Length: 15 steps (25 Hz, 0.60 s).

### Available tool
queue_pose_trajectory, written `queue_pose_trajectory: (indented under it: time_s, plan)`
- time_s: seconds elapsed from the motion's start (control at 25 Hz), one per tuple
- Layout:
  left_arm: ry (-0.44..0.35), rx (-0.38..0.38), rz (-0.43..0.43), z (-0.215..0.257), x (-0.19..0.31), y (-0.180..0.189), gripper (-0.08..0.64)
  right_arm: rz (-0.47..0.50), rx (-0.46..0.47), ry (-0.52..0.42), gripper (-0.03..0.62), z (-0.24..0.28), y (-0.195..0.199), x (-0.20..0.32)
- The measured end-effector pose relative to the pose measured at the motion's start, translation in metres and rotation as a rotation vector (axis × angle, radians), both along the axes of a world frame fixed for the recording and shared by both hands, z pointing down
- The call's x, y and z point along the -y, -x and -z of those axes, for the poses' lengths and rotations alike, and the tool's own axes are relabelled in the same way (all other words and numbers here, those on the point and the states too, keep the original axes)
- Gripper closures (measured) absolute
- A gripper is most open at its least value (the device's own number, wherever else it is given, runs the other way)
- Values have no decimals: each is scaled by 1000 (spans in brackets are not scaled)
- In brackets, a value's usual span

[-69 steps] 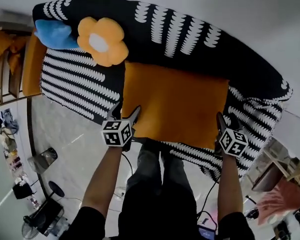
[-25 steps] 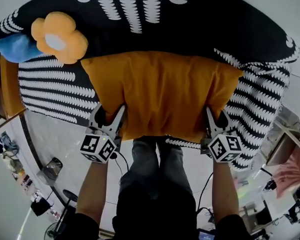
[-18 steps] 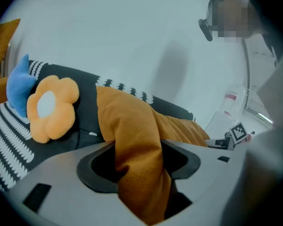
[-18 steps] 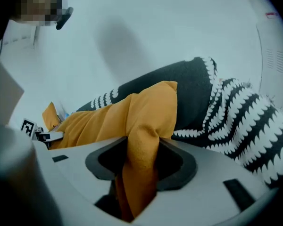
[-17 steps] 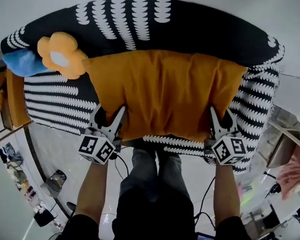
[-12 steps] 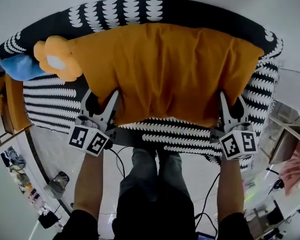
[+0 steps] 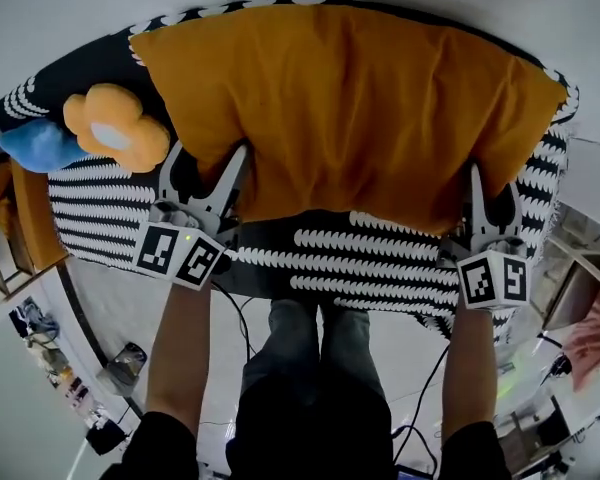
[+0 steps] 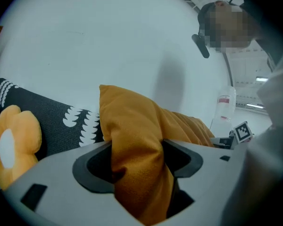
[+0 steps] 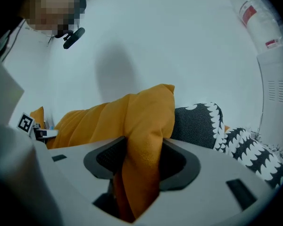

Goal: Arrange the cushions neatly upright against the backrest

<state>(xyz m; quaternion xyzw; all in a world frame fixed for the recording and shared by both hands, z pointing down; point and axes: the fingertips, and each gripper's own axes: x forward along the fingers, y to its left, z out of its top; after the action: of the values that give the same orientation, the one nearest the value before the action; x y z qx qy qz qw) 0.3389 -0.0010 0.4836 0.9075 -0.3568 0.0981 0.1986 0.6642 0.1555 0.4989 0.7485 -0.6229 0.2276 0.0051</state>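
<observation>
Big orange cushion (image 7: 350, 108) is pinched at its bottom corners: one in the left tongs (image 7: 206, 155), the other in the right tongs (image 7: 488, 190). It stands up from both against the sofa (image 7: 380, 266) backrest. Both tongs have just been easing wider, with fabric squeezed between them. A flower cushion (image 7: 115, 126) sits just left of the left tongs, with a blue cushion (image 7: 35, 146) beyond it.

a black fabric sofa with white scalloped stripes (image 7: 380, 258) bears an orange flower-shaped plush cushion (image 7: 115, 128) touching a blue soft cushion (image 7: 35, 146) at its left end. a large orange fabric cushion (image 7: 350, 108) stands against its backrest, possibly clear of the seat.
</observation>
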Motion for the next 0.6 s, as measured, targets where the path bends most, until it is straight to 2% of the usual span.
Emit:
queue_pose_trajectory:
  time_s: [0.16,0.36,0.6]
  plan:
    - [17,27,-12,-20,8,-1,222,-8,-3,33,344,-18,-6,7]
    - [59,141,-4,-62,11,-10,201,-32,-6,94,328,-58,-19,-3]
    - [62,135,20,-79,20,-4,192,-112,11,129,330,-78,-19,9]
